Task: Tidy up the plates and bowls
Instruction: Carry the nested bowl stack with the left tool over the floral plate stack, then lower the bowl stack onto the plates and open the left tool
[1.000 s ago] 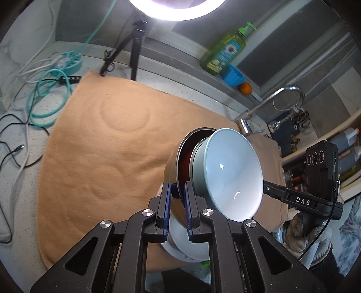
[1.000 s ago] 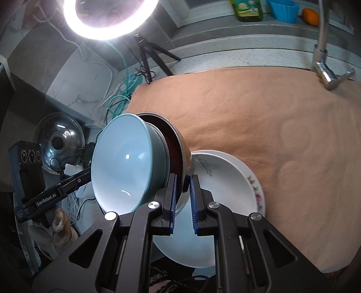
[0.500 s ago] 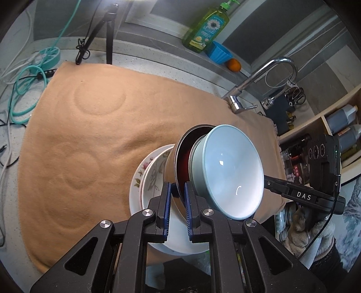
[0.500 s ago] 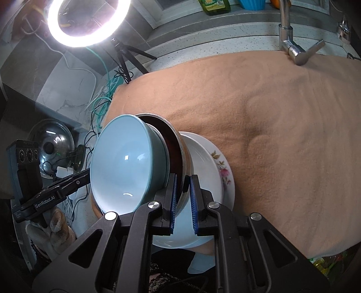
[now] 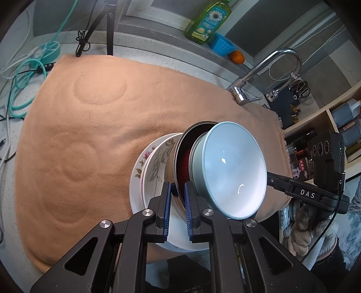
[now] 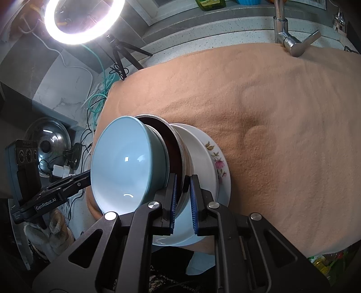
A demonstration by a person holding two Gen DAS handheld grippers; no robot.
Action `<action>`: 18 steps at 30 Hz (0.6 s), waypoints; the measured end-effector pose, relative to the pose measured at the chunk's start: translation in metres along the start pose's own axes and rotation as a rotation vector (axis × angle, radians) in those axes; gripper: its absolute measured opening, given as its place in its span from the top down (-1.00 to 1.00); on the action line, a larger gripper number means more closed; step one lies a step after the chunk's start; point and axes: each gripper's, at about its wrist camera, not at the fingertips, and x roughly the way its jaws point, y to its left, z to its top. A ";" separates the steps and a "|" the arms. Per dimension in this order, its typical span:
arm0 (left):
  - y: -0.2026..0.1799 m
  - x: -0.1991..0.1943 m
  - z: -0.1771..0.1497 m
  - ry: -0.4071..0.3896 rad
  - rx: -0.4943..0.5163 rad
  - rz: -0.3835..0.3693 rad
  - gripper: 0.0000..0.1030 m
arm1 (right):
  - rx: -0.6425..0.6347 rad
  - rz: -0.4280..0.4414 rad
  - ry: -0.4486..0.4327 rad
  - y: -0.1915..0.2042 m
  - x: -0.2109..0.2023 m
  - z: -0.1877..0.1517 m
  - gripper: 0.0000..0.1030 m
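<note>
A light blue bowl (image 5: pixel 234 171) sits nested inside a steel bowl with a dark red inside (image 5: pixel 183 164). My left gripper (image 5: pixel 177 198) is shut on the steel bowl's rim on one side. My right gripper (image 6: pixel 182 196) is shut on the same rim (image 6: pixel 178 155) on the opposite side, with the blue bowl (image 6: pixel 121 164) to its left. The two bowls hang just above stacked white flowered plates (image 5: pixel 149 171) near the front edge of the tan cloth (image 5: pixel 90 126). The plates also show in the right wrist view (image 6: pixel 212 162).
A tap (image 5: pixel 255 83) stands at the cloth's far right corner. A green soap bottle (image 5: pixel 207 20), a blue cup (image 5: pixel 222 46) and an orange (image 5: pixel 237 56) sit on the back ledge. Teal cables (image 5: pixel 24 74) and a tripod (image 5: pixel 99 29) are at the left. A ring light (image 6: pixel 81 20) glares.
Both grippers have carried the nested bowls over the flowered plates and down closer to them; the plates have come further into view. Both grips are unchanged.
</note>
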 end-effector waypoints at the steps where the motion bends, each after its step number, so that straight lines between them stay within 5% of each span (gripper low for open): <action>1: 0.000 0.000 0.000 -0.001 -0.001 0.001 0.80 | -0.002 -0.002 -0.003 0.000 0.000 0.000 0.78; 18: 0.002 -0.005 0.002 -0.020 0.023 0.016 0.80 | -0.010 -0.006 -0.032 0.000 -0.007 -0.001 0.75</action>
